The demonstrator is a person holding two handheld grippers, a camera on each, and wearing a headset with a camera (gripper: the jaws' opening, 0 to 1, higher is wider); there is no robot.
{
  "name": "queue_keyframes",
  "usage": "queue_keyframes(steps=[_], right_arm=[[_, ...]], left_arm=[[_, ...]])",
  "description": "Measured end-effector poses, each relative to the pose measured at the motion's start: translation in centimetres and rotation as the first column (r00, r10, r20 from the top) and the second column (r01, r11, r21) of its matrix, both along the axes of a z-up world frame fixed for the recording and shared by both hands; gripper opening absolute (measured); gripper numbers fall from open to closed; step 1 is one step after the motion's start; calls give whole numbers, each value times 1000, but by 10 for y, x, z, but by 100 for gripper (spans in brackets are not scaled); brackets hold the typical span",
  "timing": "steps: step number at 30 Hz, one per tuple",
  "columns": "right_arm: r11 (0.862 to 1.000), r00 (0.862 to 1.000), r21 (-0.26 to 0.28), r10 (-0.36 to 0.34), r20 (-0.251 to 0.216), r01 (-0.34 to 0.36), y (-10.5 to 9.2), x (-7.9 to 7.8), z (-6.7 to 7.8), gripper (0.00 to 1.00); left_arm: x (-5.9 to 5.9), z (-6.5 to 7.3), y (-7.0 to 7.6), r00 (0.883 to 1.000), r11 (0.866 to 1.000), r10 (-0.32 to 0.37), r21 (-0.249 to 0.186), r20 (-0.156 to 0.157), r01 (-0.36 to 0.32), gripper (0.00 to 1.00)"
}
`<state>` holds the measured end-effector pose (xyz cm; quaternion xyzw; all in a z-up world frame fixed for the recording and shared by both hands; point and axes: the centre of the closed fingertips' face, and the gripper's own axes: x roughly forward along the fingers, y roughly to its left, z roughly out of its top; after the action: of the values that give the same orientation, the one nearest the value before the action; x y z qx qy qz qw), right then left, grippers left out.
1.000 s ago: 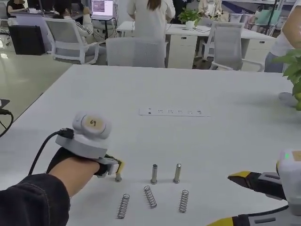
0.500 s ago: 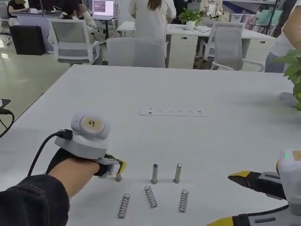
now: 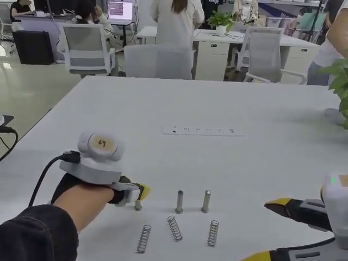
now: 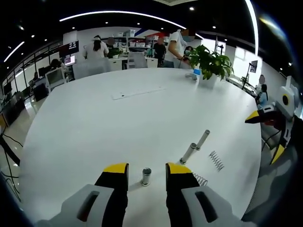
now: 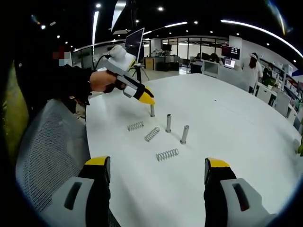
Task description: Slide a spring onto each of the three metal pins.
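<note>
Springs first: nothing has been threaded yet. Three are seen lying flat on the white counter in the lower middle of the head view: the left spring, the middle spring and the right spring. Each lies just below a pin, and none touches one. Above them the row of upright metal pins is seen bare: the left pin, the middle pin and the right pin. So the score is judged at zero of three, with every spring left to be picked up and slid on.

Now the left tool is set at the left pin, at the lower left of the head view. In the left gripper view that pin is framed between the yellow-tipped jaws at bottom centre, with a gap visible on either side. The jaws are parted and nothing is clamped. Steadying that pin is judged to be the step in hand, though that is only a reading.

The right tool is held off at the lower right edge of the head view, well apart from the row. Its jaws are spread wide in the right gripper view and nothing is carried between them. The springs are seen beyond them, near mid-frame.
</note>
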<state>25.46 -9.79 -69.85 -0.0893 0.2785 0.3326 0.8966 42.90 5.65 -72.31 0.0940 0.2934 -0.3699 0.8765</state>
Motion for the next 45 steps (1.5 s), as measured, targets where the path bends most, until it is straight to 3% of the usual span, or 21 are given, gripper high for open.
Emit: queue_keyframes(steps=[14,19,25,30,37,45], right_arm=[[1000,1000,3,5,4,-5,1,0,1,81],[1000,1000,3,6,5,-6,2,0,1,81],[1000,1000,5,9,6,-9,3,1,2,81],[1000,1000,6,14,10,-14,5,1,3,81],[1000,1000,7,14,15,-14,5,1,4,81],[1000,1000,8,17,18,-18,6,1,5,81]], left_arm=[[-19,17,3,1000,997,19,-73,-7,-20,24],[-29,15,6,1000,997,20,-69,-14,-21,24],[-42,12,7,999,997,17,-74,-44,-20,23],[-56,-2,8,997,999,-5,-41,-74,2,23],[-76,-20,3,995,998,-56,28,-87,59,22],[-80,-34,2,993,991,-84,95,-81,92,21]])
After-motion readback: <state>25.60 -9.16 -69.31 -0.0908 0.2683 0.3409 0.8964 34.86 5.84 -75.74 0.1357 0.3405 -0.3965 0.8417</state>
